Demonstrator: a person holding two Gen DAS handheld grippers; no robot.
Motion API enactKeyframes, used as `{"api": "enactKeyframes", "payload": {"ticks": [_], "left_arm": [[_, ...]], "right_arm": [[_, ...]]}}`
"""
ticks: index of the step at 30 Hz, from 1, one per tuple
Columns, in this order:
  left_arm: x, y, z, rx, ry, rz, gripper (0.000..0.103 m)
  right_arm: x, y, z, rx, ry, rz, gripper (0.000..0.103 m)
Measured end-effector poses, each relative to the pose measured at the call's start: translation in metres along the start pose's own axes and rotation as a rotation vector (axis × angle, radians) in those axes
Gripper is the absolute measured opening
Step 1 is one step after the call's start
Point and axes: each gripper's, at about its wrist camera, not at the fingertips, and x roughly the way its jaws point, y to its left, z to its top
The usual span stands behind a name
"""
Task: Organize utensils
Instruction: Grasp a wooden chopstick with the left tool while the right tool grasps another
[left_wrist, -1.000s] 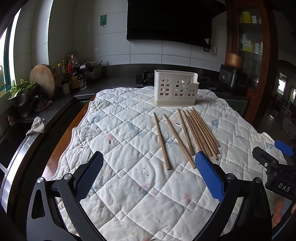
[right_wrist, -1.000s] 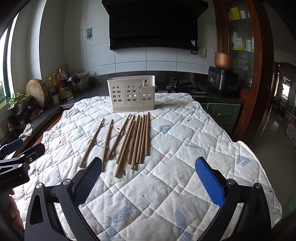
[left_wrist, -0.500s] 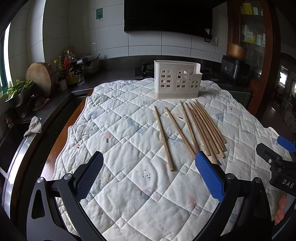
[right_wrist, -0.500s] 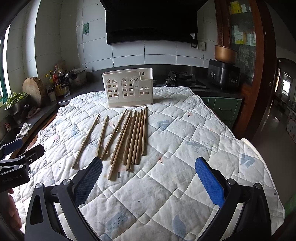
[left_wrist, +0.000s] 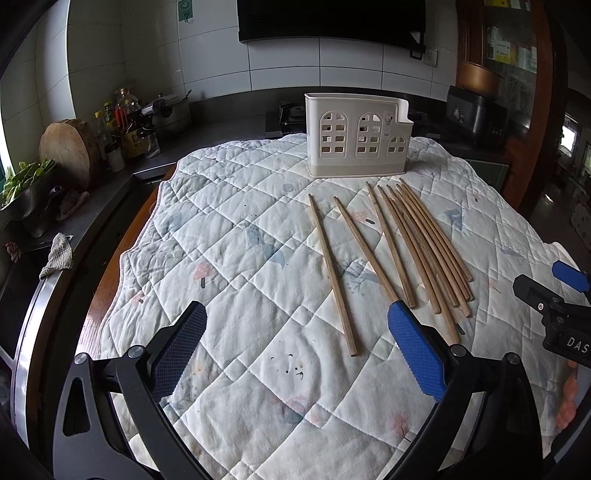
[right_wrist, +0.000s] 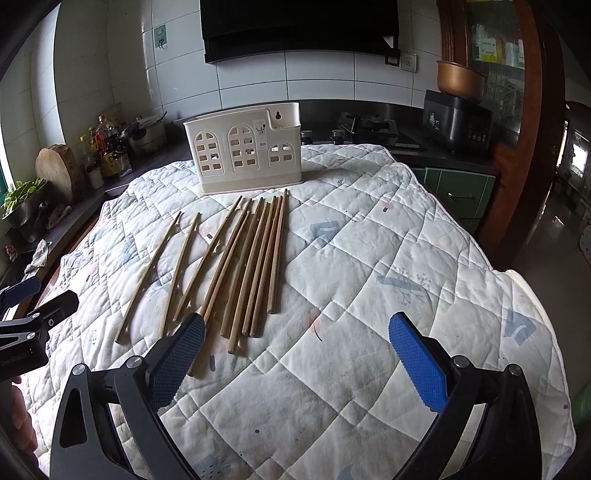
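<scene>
Wooden chopsticks (right_wrist: 236, 266) lay loose, fanned on white quilted cloth (right_wrist: 369, 295), tips toward cream plastic utensil caddy (right_wrist: 245, 153) just behind. Left gripper (left_wrist: 295, 350) and right gripper (right_wrist: 295, 354) spread apart, empty, hovered at near ends, likely for pickup.

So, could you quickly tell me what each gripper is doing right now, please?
Left gripper: open, holding nothing, above the quilt near the chopsticks.
Right gripper: open, holding nothing.
</scene>
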Motion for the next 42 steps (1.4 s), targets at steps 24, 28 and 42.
{"api": "enactKeyframes", "payload": {"ticks": [24, 28, 42], "left_arm": [[0.057, 0.006, 0.006, -0.018, 0.151, -0.104, 0.039], [0.059, 0.005, 0.006, -0.013, 0.158, -0.133, 0.033], [0.075, -0.016, 0.015, -0.007, 0.193, -0.176, 0.025]], "right_arm": [[0.071, 0.009, 0.014, -0.021, 0.166, 0.053, 0.039], [0.076, 0.010, 0.013, -0.029, 0.178, 0.056, 0.024], [0.084, 0.010, 0.014, -0.050, 0.179, 0.063, 0.007]]}}
